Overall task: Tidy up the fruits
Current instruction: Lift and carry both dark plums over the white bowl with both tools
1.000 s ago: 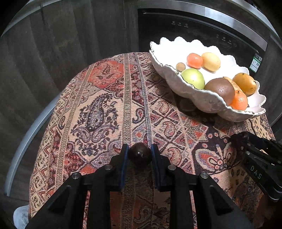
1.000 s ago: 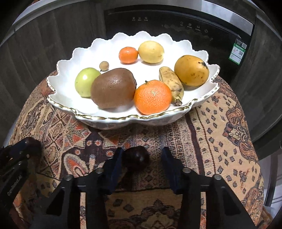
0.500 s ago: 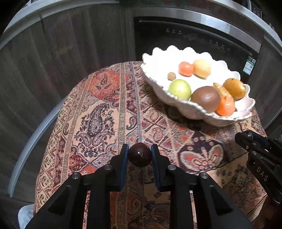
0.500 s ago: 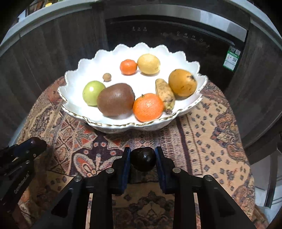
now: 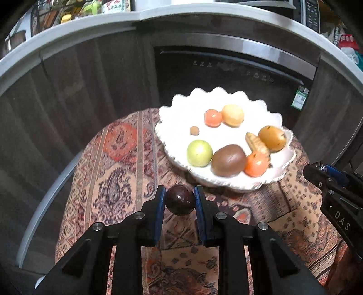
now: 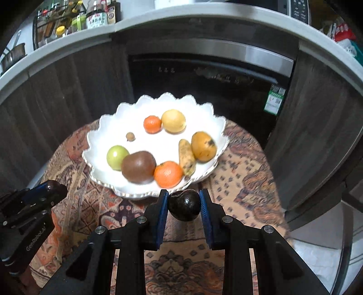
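Observation:
My left gripper (image 5: 179, 199) is shut on a round dark maroon fruit (image 5: 180, 202) and holds it above the patterned cloth, left of the white scalloped bowl (image 5: 181, 106). My right gripper (image 6: 184, 204) is shut on a dark, almost black fruit (image 6: 184, 207) and holds it just in front of the bowl's near rim (image 6: 136, 195). The bowl holds a green apple (image 6: 116, 157), a brown kiwi (image 6: 138, 166), two oranges (image 6: 168, 174), a banana (image 6: 186, 158), a yellow mango (image 6: 203, 146), a lemon (image 6: 173, 121) and a small nut (image 6: 130, 136).
The bowl stands on a small round table under a paisley cloth (image 5: 118, 163). Behind it are dark wood cabinets and a black built-in appliance (image 6: 208, 74). A counter with bottles (image 6: 95, 18) runs above. The other gripper shows at each view's edge (image 5: 335, 192).
Both grippers have risen well above the cloth with their fruits. The right gripper closed on the dark fruit, which lay loose between its open fingers a second ago.

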Demonstrator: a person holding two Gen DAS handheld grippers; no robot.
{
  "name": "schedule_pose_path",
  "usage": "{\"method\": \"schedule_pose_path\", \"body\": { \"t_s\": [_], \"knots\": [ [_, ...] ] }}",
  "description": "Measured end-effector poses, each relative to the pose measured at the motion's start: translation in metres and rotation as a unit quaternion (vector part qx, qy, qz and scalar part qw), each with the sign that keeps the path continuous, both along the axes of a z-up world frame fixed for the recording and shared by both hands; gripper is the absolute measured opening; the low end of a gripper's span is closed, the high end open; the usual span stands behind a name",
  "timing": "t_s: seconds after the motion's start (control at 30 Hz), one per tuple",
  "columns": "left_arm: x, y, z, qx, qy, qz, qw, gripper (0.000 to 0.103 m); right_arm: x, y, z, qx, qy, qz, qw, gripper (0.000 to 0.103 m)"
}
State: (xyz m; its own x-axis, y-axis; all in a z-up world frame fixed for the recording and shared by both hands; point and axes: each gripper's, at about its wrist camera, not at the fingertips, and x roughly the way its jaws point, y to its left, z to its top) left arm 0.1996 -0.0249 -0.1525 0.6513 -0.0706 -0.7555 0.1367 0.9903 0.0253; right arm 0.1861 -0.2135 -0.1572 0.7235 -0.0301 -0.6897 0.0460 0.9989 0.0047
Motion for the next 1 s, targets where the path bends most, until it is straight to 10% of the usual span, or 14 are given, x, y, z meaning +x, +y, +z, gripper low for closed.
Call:
{"method": "schedule_pose_path", "body": {
  "t_s": [0.47, 1.0],
  "knots": [
    [0.040, -0.014, 0.039, -0.004, -0.026, -0.023, 0.9994, 0.026, 0.030, -0.013, 0.040, -0.008, -0.028, -0.003, 1.000, 0.029],
    [0.111, -0.010, 0.014, -0.006, -0.006, -0.013, 0.9999, 0.026, 0.102, -0.005, 0.023, -0.004, -0.003, 0.010, 1.000, 0.029]
  ]
}}
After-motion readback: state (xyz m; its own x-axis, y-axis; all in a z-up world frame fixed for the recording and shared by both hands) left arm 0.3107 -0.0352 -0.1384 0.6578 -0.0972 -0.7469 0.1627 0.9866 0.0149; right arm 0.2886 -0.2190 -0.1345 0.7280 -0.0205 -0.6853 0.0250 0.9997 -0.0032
